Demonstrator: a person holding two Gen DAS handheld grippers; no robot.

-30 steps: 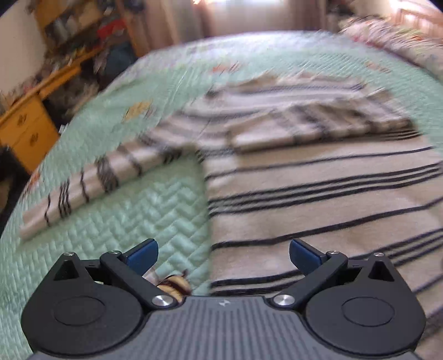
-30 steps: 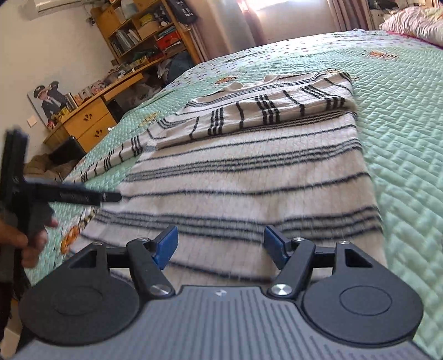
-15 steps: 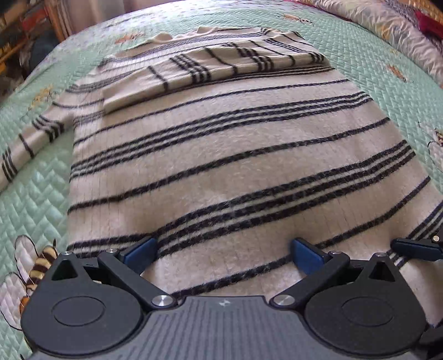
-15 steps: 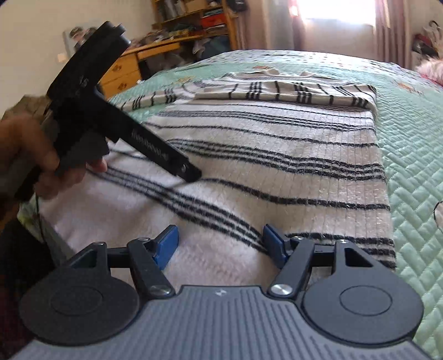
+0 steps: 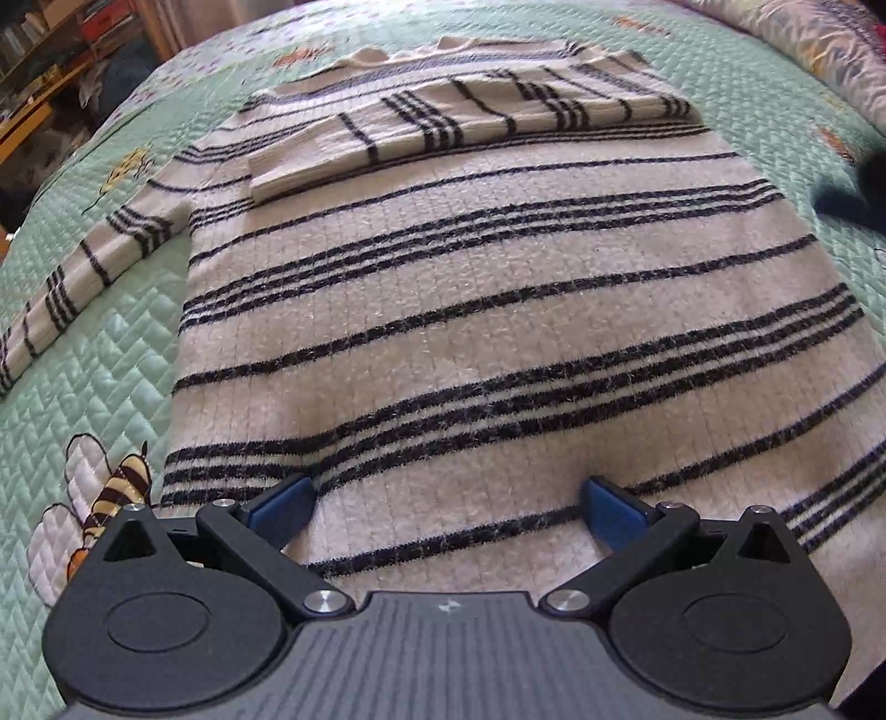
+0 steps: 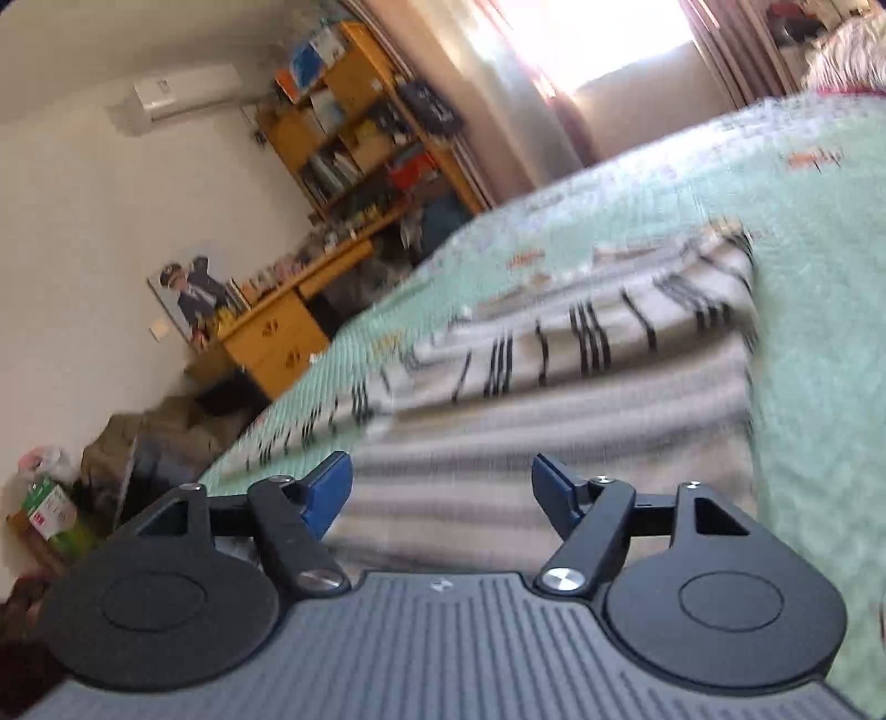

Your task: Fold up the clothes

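Left gripper (image 5: 446,512), jaws apart, hangs right over the near hem of the sweater (image 5: 470,310), which runs lengthwise away up the bed (image 5: 111,354), 1 sleeve (image 5: 470,119) folded across, while the right gripper (image 6: 442,487), jaws just widening on nothing, aims level and looks farther off.

Bed covered by mint-green quilted bedspread (image 5: 111,354) with embroidered bee (image 5: 94,509) near its edge; patterned pillow or bedding (image 5: 819,50) at far right corner. Right wrist view, blurred: pale wall (image 6: 83,221) with wall-mounted air conditioner (image 6: 177,97), wooden bookshelf (image 6: 354,122) crowded with books and boxes, wooden desk (image 6: 277,332) with drawers below it, a poster (image 6: 191,296) leaning against the wall beside the desk. Bright daylight through window (image 6: 581,39) with curtains (image 6: 520,127); clutter and a green-labelled bottle (image 6: 50,509) on the floor at left.
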